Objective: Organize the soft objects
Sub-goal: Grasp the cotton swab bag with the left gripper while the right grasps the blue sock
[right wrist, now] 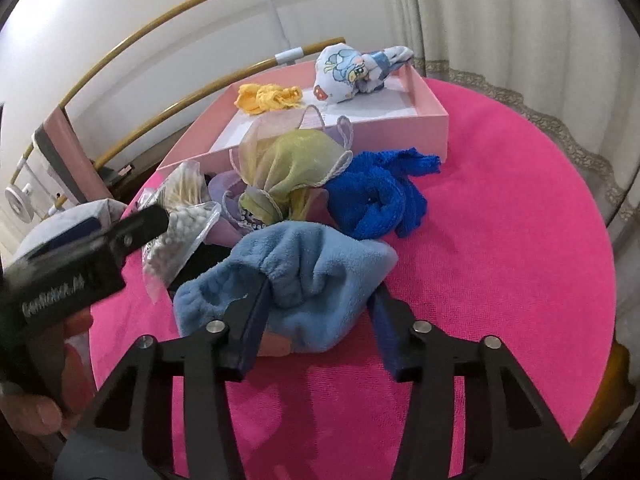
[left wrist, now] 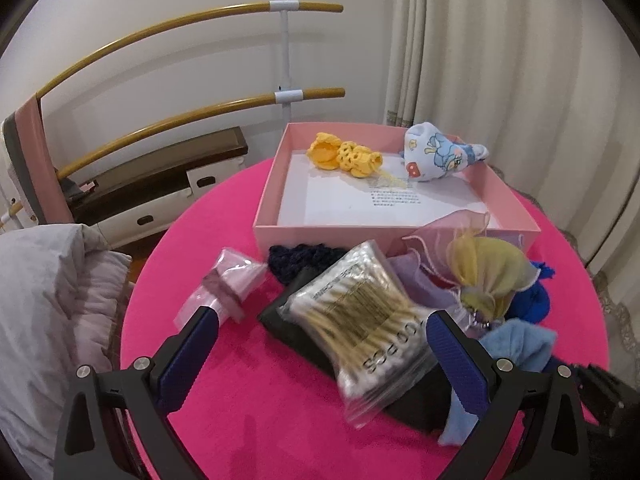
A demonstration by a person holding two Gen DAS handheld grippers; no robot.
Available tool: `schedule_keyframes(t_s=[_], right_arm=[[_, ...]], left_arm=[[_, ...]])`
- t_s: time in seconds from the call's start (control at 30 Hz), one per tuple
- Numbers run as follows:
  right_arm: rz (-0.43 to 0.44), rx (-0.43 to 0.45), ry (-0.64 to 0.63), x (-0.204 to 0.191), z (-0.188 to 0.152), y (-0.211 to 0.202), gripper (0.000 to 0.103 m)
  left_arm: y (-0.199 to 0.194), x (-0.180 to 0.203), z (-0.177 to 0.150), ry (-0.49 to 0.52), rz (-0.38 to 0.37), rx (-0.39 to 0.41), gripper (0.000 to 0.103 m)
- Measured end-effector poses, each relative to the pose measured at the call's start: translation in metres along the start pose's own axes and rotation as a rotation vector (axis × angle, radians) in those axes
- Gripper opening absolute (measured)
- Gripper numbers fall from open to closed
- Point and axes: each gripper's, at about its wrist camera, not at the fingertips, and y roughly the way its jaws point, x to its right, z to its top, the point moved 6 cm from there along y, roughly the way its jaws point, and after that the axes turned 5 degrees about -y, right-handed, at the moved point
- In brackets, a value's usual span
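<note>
While the left gripper (left wrist: 320, 344) stands wide open low in its frame, the swab bag (left wrist: 360, 320) lies between its blue fingers (left wrist: 188, 356) without touching either. On the bag I can read "100 PCS", printed upside down near the lower end; the yellow label in the middle is too blurred to read. The long axis of the bag runs from upper left to lower right, and it rests on a black object (left wrist: 304, 332).

At the centre of the right view, the right gripper (right wrist: 316, 304) is partly open around the light blue cloth (right wrist: 304, 276); its fingers (right wrist: 252, 320) press on the two sides of the crumpled fleece, but I cannot tell if the grip is firm. The cloth lies on the pink table (right wrist: 500, 220), a wide lump stretched left to right. Just above it are the yellow pouch (right wrist: 296, 168), with its gathered neck pointing down toward a bead string, and the dark blue cloth (right wrist: 380, 196) to its right.

The pink box (left wrist: 280, 184) stands in the upper middle of both views. Inside it, a yellow knit piece (left wrist: 344, 156) lies left to right, and a cartoon-print bundle (left wrist: 436, 152) sits in the far right corner, its narrow end pointing right over the rim. A sheet with small print (left wrist: 394, 196) lines the bottom; the text is unreadable.

On the body of the left gripper, at the left edge of the right view, there is white lettering, too blurred to read
</note>
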Motion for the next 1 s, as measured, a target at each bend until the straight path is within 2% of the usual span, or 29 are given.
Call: schedule_keyframes(t_s=[0.27,0.33,0.37,0.4,0.5,0.57,0.63,0.67,0.73,0.8,0.87,1.0], right_arm=[[0.014,0.001,-0.016,0.000,0.002,-0.001,0.036],[0.016,0.000,-0.022,-0.001,0.002,-0.001,0.036],[0.017,0.000,-0.024,-0.001,0.002,-0.001,0.036],[0.018,0.000,-0.024,-0.001,0.002,-0.002,0.036],[0.018,0.001,-0.025,-0.001,0.003,-0.002,0.037],[0.016,0.002,-0.023,-0.001,0.003,0.000,0.039],[0.016,0.000,-0.022,-0.001,0.003,0.001,0.039],[0.016,0.001,-0.023,-0.002,0.004,0.001,0.039],[0.017,0.005,-0.025,-0.001,0.005,0.000,0.036],[0.020,0.010,-0.025,-0.001,0.004,-0.003,0.022],[0.023,0.007,-0.023,0.001,0.004,-0.003,0.017],[0.030,0.004,-0.023,0.001,0.003,-0.005,0.013]], left_arm=[[0.034,0.006,0.007,-0.057,0.027,-0.028,0.103],[0.037,0.003,0.008,-0.083,0.003,-0.031,0.097],[0.037,0.002,0.008,-0.089,-0.005,-0.027,0.089],[0.037,0.001,0.008,-0.090,-0.007,-0.023,0.088],[0.039,0.001,0.010,-0.070,0.003,-0.027,0.092],[0.041,0.001,0.012,-0.063,0.029,-0.021,0.102],[0.048,0.005,0.013,-0.053,0.018,-0.018,0.096],[0.053,0.007,0.011,-0.052,0.000,-0.032,0.079],[0.056,0.009,0.010,-0.049,-0.009,-0.035,0.073],[0.053,0.009,0.008,-0.037,-0.036,-0.030,0.058],[0.049,0.009,0.006,-0.030,-0.062,-0.036,0.050],[0.040,0.004,0.003,-0.031,-0.100,-0.035,0.044]])
